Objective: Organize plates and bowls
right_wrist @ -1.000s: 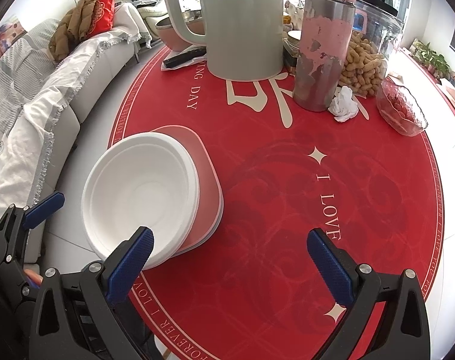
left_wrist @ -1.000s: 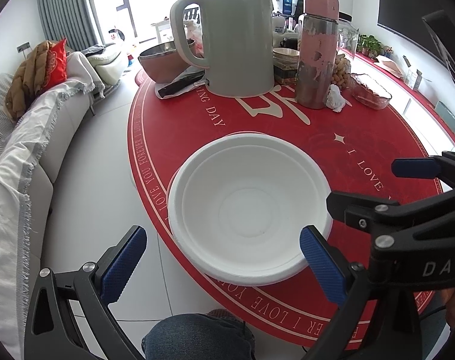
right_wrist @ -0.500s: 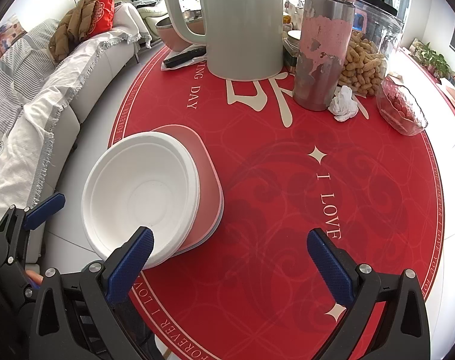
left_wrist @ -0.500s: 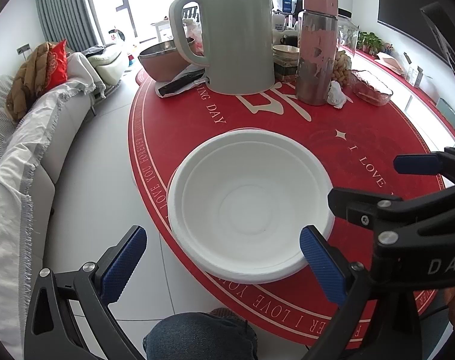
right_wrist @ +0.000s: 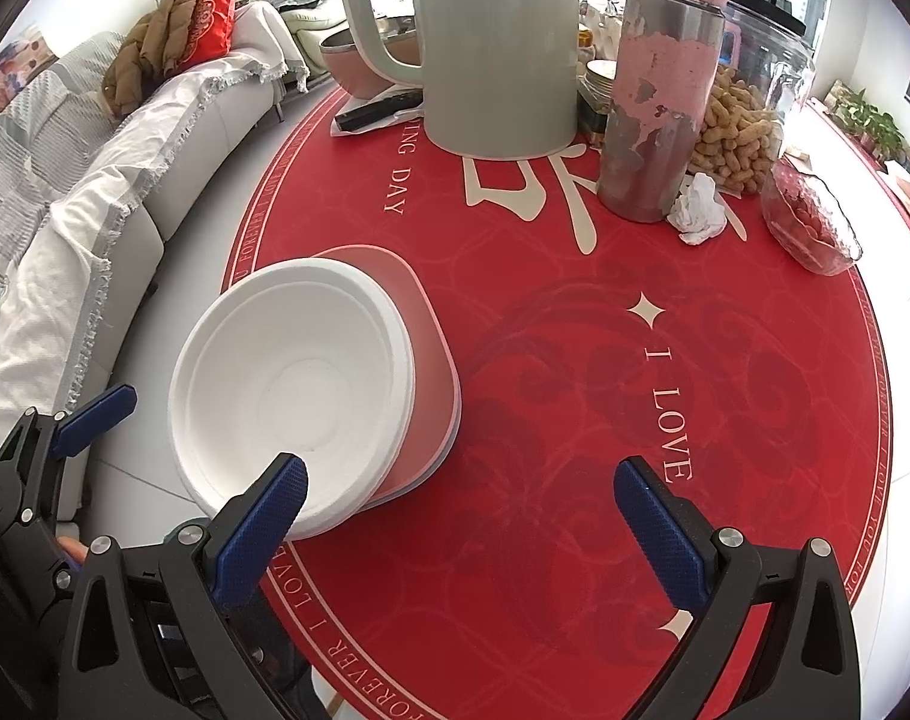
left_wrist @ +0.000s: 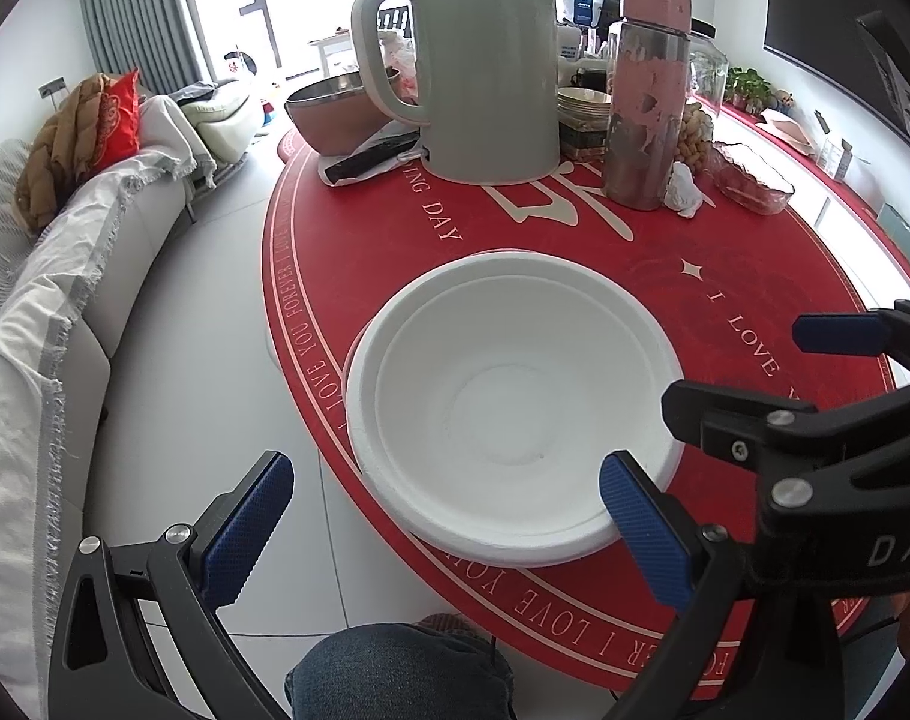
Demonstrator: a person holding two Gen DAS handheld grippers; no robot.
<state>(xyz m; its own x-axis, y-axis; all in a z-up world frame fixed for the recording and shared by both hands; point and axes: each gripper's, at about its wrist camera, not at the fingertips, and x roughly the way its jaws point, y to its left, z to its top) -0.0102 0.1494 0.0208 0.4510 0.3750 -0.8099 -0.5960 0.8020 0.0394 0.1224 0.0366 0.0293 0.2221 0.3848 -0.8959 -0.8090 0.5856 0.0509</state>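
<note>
Both sets of jaws stand wide apart, gripping nothing. My left gripper [left_wrist: 443, 534] hovers low at the counter [left_wrist: 754, 276] edge, and the white bowl stack [left_wrist: 514, 408] sits straight ahead of it, near rim just past the fingertips. My right gripper [right_wrist: 460, 534] has the stack off to its left, resting on pink plates [right_wrist: 431, 360]. Left is nearer, I judge.

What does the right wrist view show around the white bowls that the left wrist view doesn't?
Only the right wrist view shows the pink plates stacked under the white bowls, and the peanuts jar plainly. Only the left wrist view shows the person's knee below the table edge. Both show the bowls nested near the red mat's edge, the grey kettle, and both grippers with jaws open, empty.
</note>
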